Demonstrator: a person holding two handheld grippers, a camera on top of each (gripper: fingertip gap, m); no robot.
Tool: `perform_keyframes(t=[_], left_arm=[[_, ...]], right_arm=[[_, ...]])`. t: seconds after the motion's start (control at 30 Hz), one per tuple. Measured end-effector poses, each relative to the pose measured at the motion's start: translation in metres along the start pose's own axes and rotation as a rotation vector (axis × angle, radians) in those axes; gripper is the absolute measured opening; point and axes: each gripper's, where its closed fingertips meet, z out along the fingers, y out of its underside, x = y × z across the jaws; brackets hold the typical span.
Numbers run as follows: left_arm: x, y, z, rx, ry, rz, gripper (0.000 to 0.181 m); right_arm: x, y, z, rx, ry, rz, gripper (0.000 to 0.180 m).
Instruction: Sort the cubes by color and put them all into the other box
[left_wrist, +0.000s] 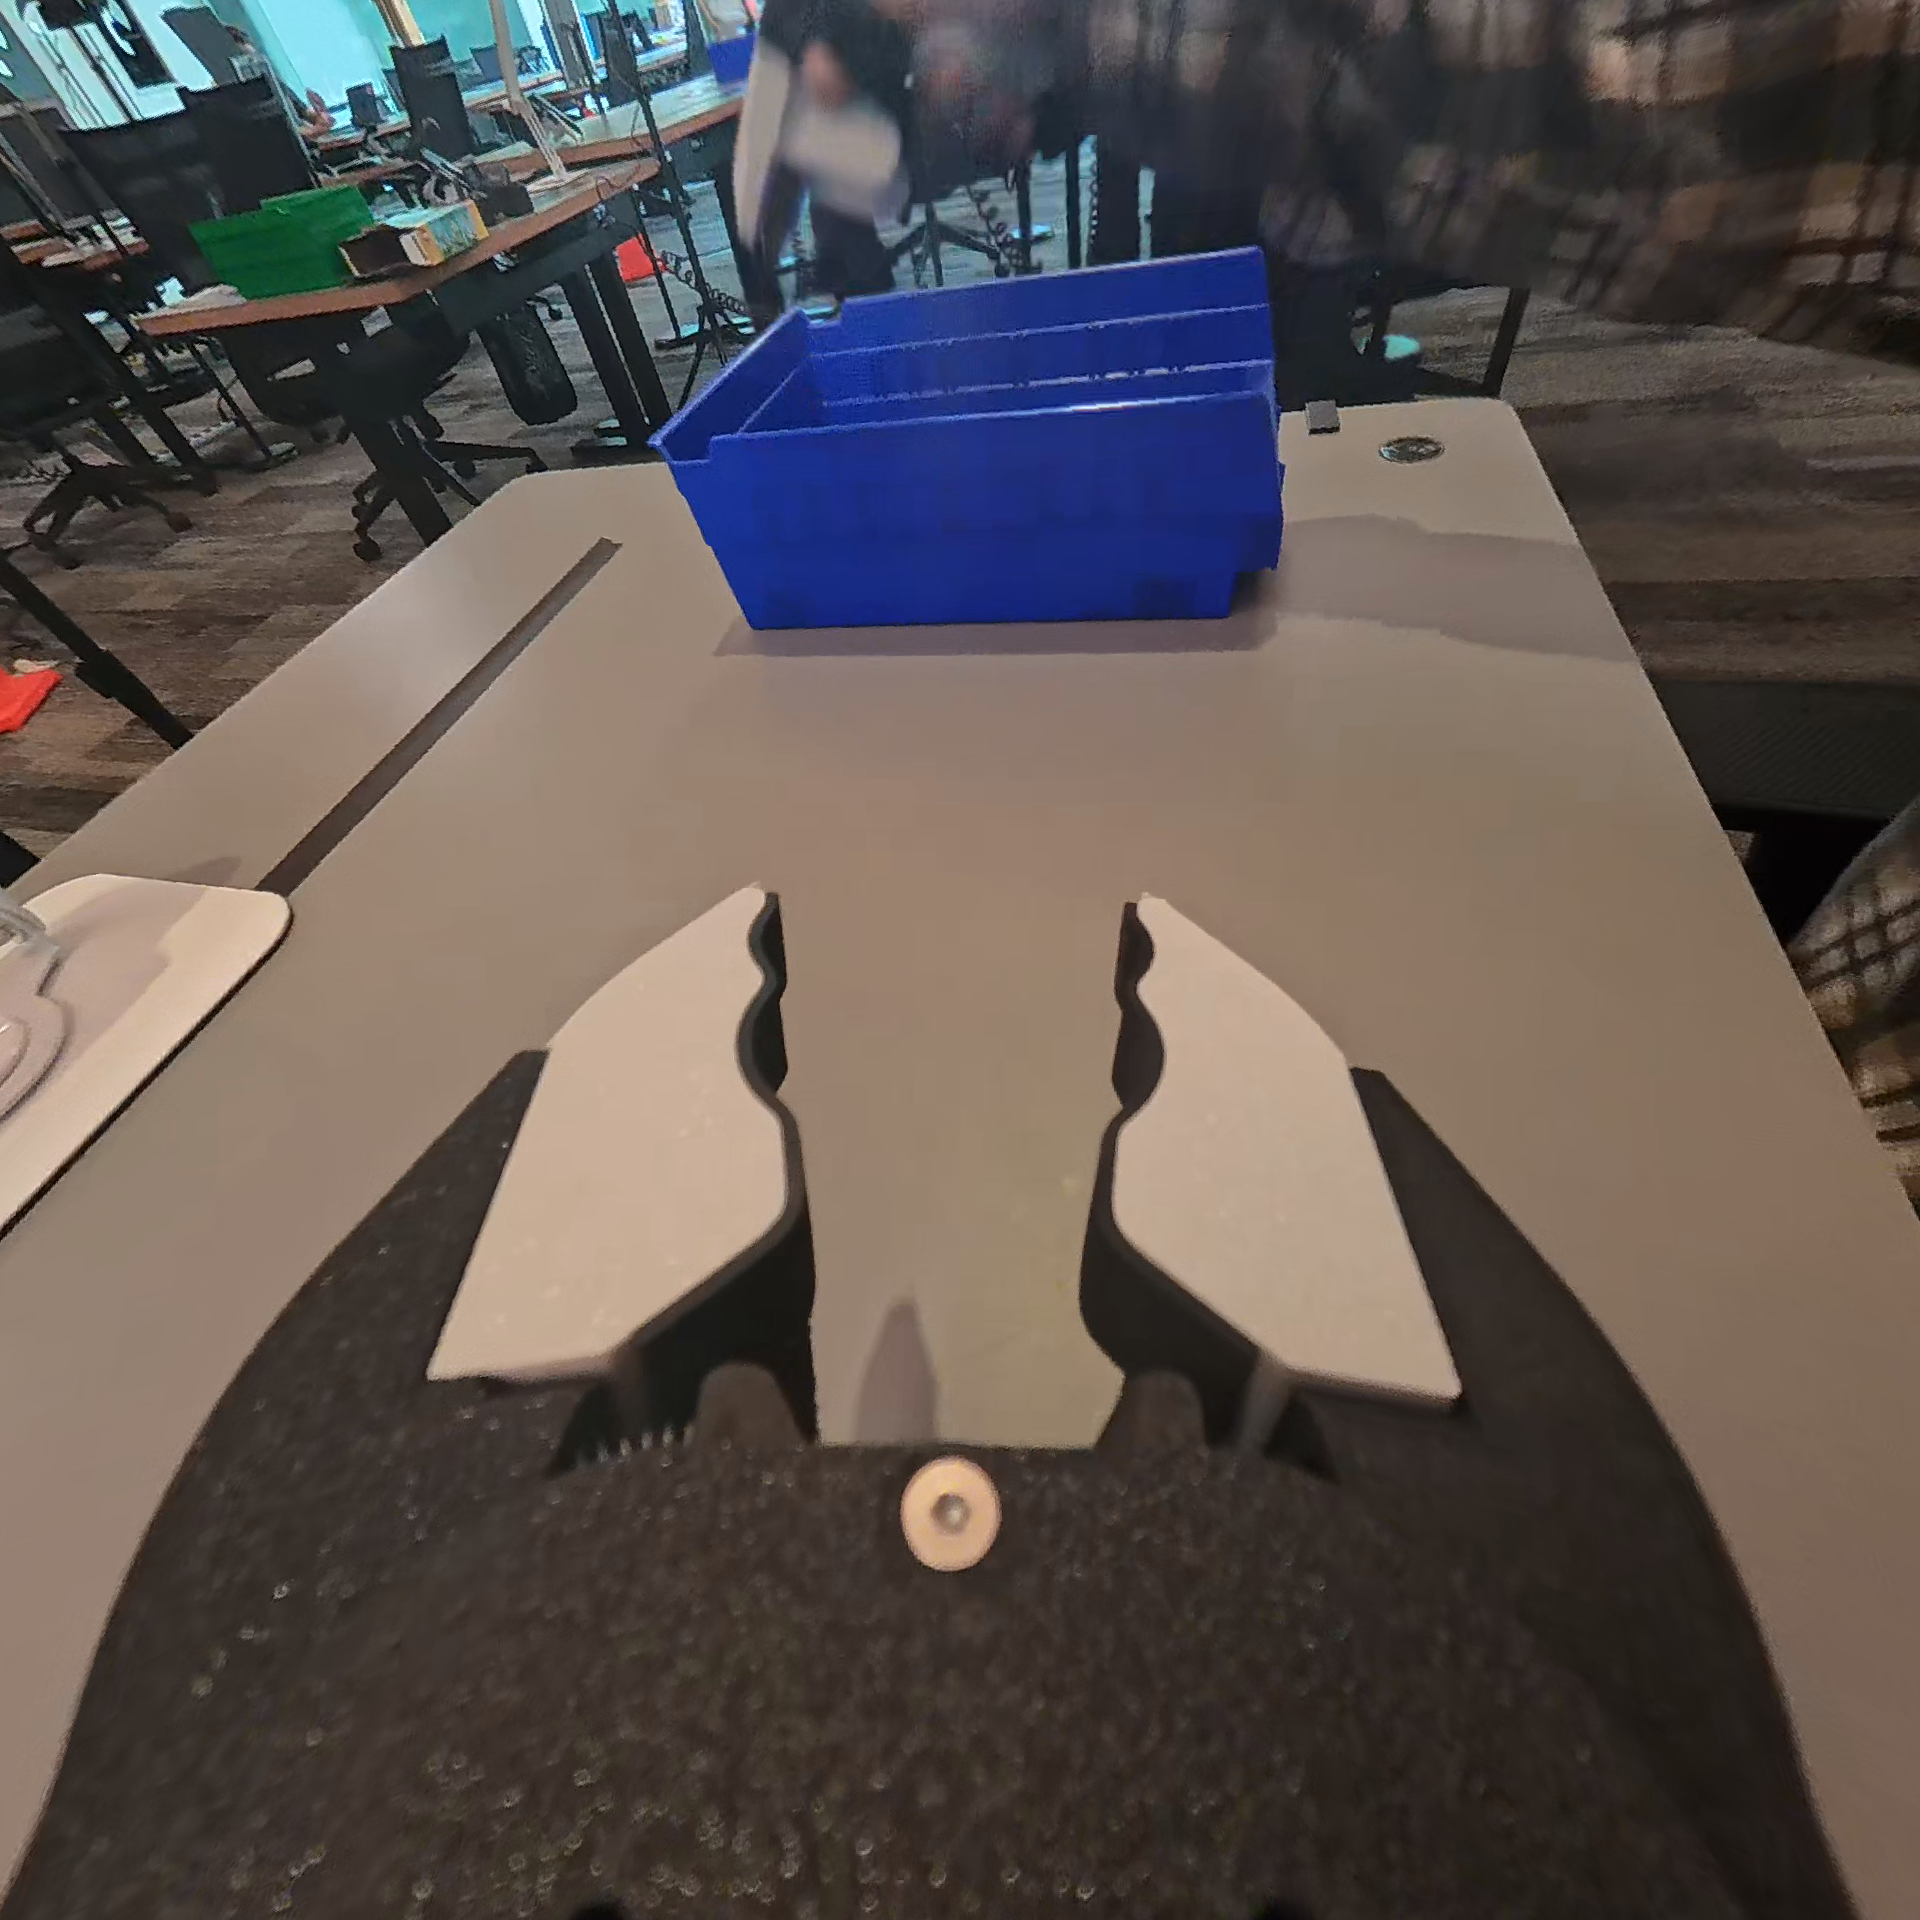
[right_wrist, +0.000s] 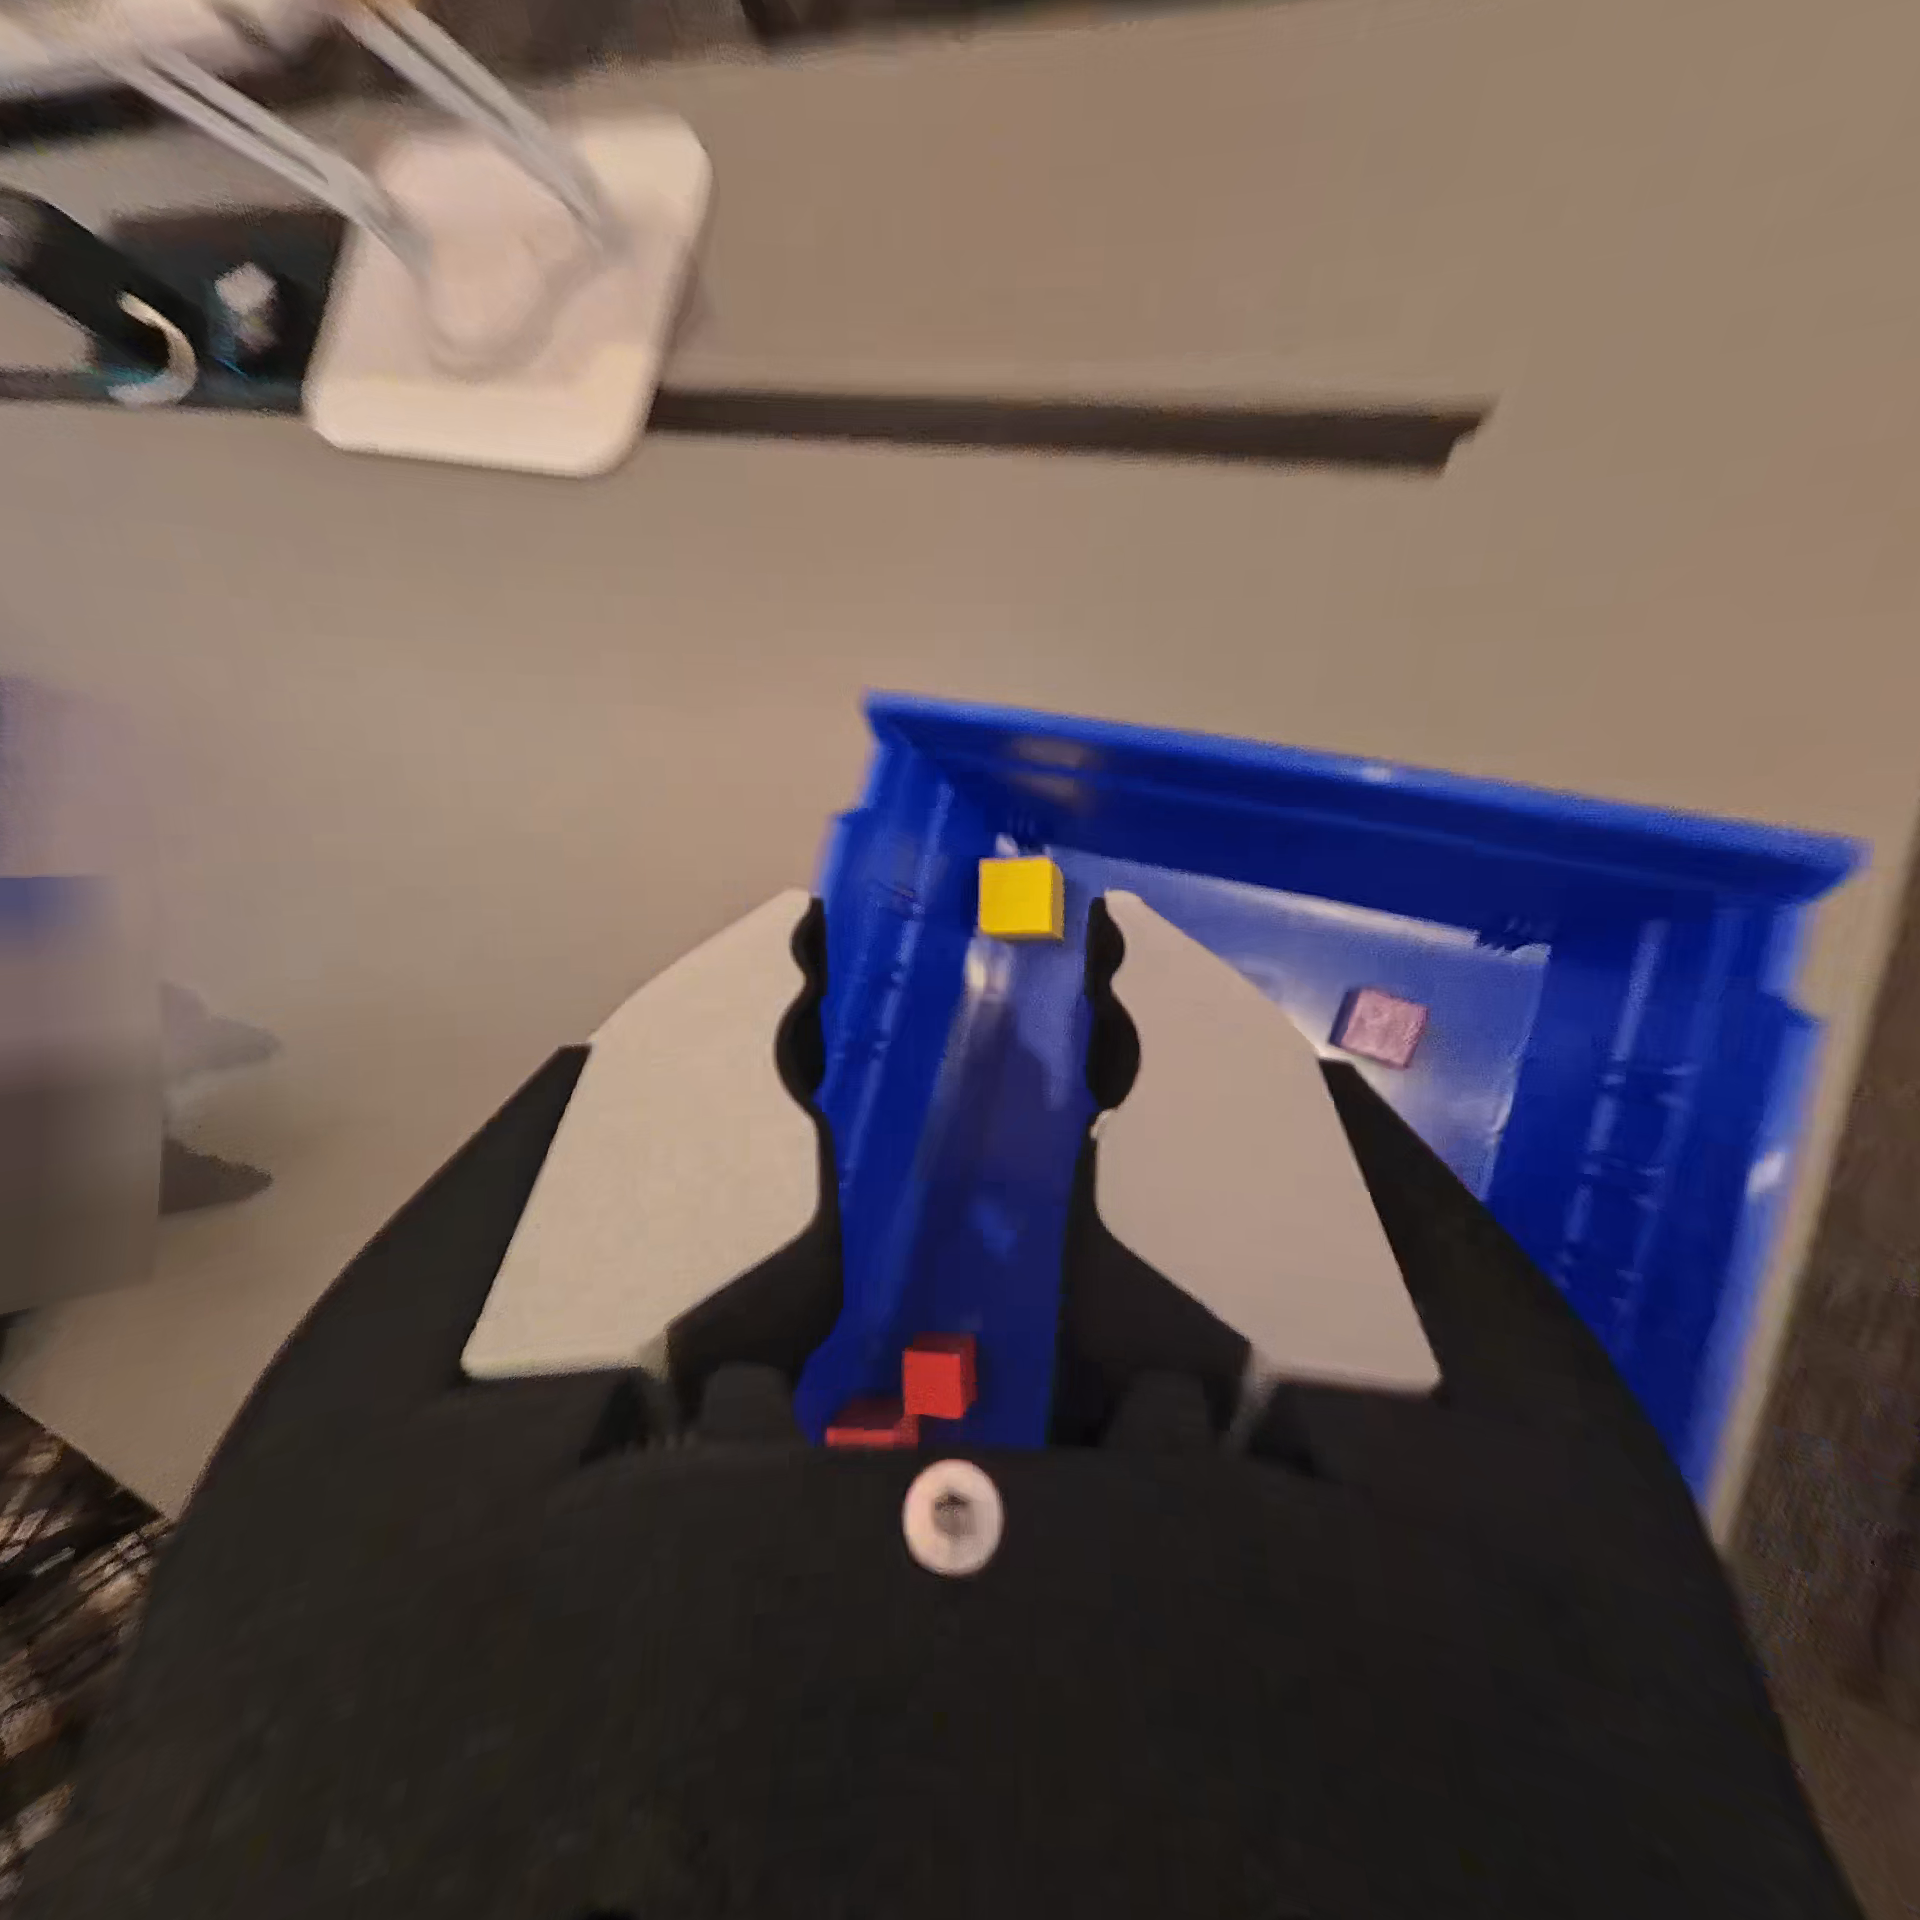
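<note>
Left wrist view
Left gripper (left_wrist: 951, 914): black body with pale grey finger plates; jaws spread wide, nothing between them, held low over the table.
Grey rectangular table top (left_wrist: 935, 790): matte, with a dark slot running along its left part.
Blue plastic bin (left_wrist: 977, 520): stands on the far part of the table, well apart from the fingertips; its inner dividers show, its floor is hidden.
White flat base plate (left_wrist: 135, 997): lies at the table's left edge.
Background: office desks, chairs and a green crate (left_wrist: 275, 244); a person stands beyond the bin.

Right wrist view (motion-blurred)
Right gripper (right_wrist: 951, 914): jaws wide apart and empty, looking down into a blue plastic box (right_wrist: 1351, 821) near the table's right edge.
Small yellow cube (right_wrist: 1021, 899): on the box floor at a far corner, seen between the fingertips.
Pale purple cube (right_wrist: 1380, 1027): on the floor, right of the right finger.
Two red cubes (right_wrist: 938, 1384): near end of the box, touching or nearly so, one partly hidden by the gripper body.
White base plate (right_wrist: 509, 301): far left on the table.
</note>
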Motion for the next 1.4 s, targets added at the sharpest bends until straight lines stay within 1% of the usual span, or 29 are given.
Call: perform_keyframes(t=[0.07,0.13,0.17,0.23,0.3,0.4,0.53,0.63,0.7,0.8,0.9,0.97,1.03,1.17,1.27,1.4], left_arm=[[-0.001,-0.003,-0.002,0.011,-0.002,-0.005,0.061],[-0.002,-0.006,-0.004,0.022,-0.006,-0.009,0.061],[-0.003,-0.007,-0.005,0.024,-0.012,-0.007,0.061],[-0.007,-0.010,-0.010,0.023,-0.037,0.006,0.061],[-0.013,-0.014,-0.022,0.022,-0.078,0.014,0.061],[-0.019,-0.025,-0.056,0.067,-0.137,0.003,0.061],[-0.025,-0.026,-0.119,0.095,-0.215,-0.038,0.060],[-0.033,-0.019,-0.181,0.051,-0.310,-0.032,0.060],[-0.048,-0.005,-0.233,-0.051,-0.420,-0.011,0.060],[-0.079,0.034,-0.315,-0.278,-0.564,-0.001,0.066],[-0.104,0.086,-0.378,-0.492,-0.568,-0.013,0.066],[-0.116,0.122,-0.402,-0.632,-0.532,-0.033,0.065],[-0.122,0.152,-0.408,-0.732,-0.461,-0.050,0.062],[-0.122,0.200,-0.397,-0.906,-0.287,-0.050,0.060],[-0.122,0.222,-0.384,-0.971,-0.196,-0.080,0.059],[-0.131,0.243,-0.373,-1.022,-0.152,-0.101,0.057]], right_arm=[[-0.030,-0.020,-0.043,0.124,-0.006,-0.091,0.050],[-0.067,-0.025,-0.071,0.218,-0.023,-0.194,0.053],[-0.087,-0.022,-0.078,0.251,-0.036,-0.241,0.055],[-0.125,-0.009,-0.077,0.299,-0.067,-0.325,0.062],[-0.160,0.008,-0.062,0.341,-0.110,-0.394,0.069],[-0.206,0.035,-0.016,0.410,-0.203,-0.471,0.077],[-0.255,0.068,0.062,0.428,-0.329,-0.527,0.087],[-0.285,0.081,0.103,0.444,-0.413,-0.536,0.089],[-0.299,0.089,0.121,0.447,-0.442,-0.557,0.090],[-0.316,0.102,0.134,0.422,-0.461,-0.633,0.090],[-0.326,0.111,0.139,0.424,-0.475,-0.685,0.088],[-0.332,0.114,0.141,0.425,-0.498,-0.682,0.087],[-0.336,0.117,0.144,0.413,-0.513,-0.682,0.087],[-0.343,0.121,0.148,0.396,-0.531,-0.694,0.087],[-0.346,0.124,0.149,0.390,-0.535,-0.705,0.087],[-0.344,0.128,0.146,0.385,-0.546,-0.701,0.087]])
